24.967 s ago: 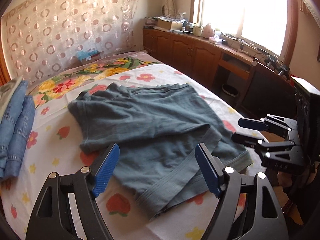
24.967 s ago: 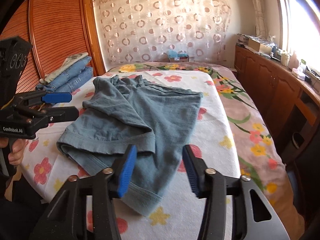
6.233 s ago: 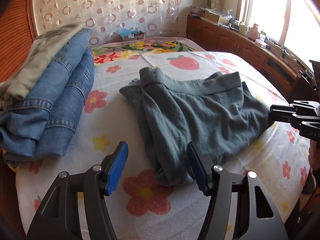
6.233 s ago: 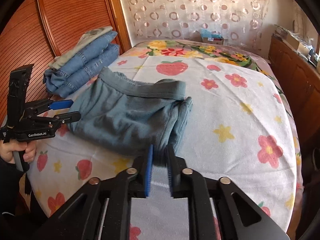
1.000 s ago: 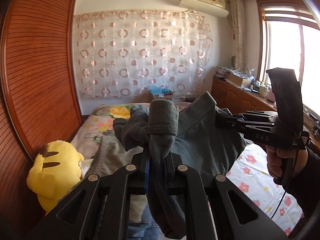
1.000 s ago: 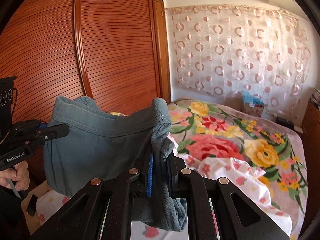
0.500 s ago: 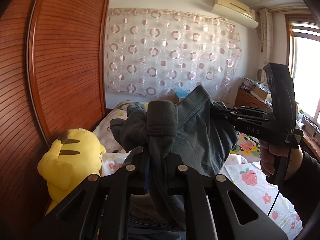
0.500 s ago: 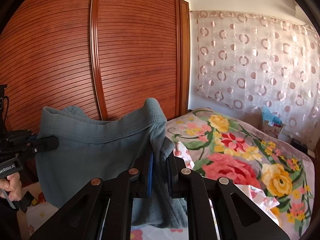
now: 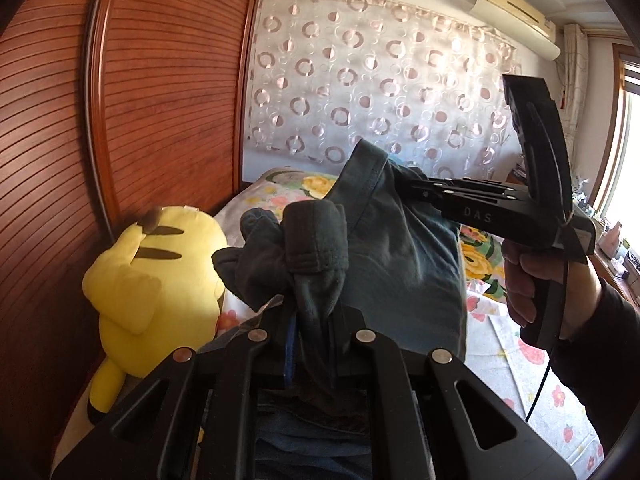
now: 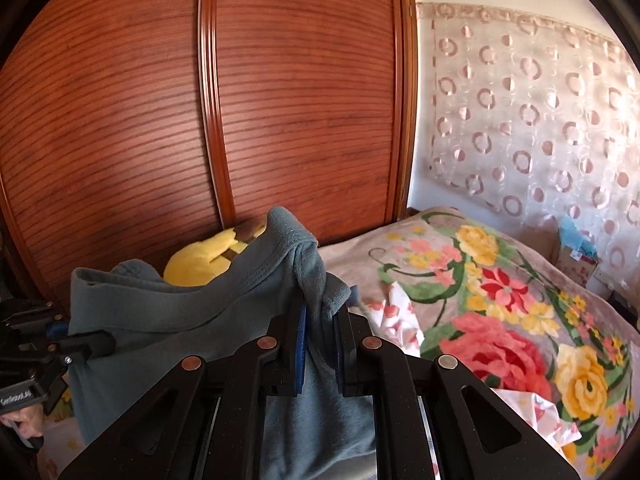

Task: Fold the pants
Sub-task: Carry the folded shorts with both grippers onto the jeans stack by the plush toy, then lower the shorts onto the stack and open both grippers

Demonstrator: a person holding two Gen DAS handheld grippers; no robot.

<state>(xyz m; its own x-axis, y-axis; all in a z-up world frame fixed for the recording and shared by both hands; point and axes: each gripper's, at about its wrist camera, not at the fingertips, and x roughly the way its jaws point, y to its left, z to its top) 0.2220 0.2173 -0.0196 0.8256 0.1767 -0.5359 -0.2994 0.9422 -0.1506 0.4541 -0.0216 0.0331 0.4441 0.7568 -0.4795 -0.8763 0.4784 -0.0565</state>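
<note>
The folded grey-blue pants [image 9: 404,256] hang in the air between both grippers, above the bed. My left gripper [image 9: 312,320] is shut on one bunched end of the pants, with cloth spilling over its fingers. My right gripper [image 10: 320,320] is shut on the other end of the pants [image 10: 208,320]. The right gripper also shows in the left wrist view [image 9: 416,192], and the left one in the right wrist view [image 10: 96,344], each pinching the fabric.
A yellow plush toy [image 9: 152,280] lies by the slatted wooden wardrobe doors [image 10: 200,120]. Denim [image 9: 304,440] lies directly below the left gripper. A floral blanket [image 10: 500,320] covers the bed. A patterned curtain [image 9: 380,92] hangs behind.
Both grippers have swung left toward the wardrobe, carrying the pants. The plush toy and wardrobe doors now fill more of both views.
</note>
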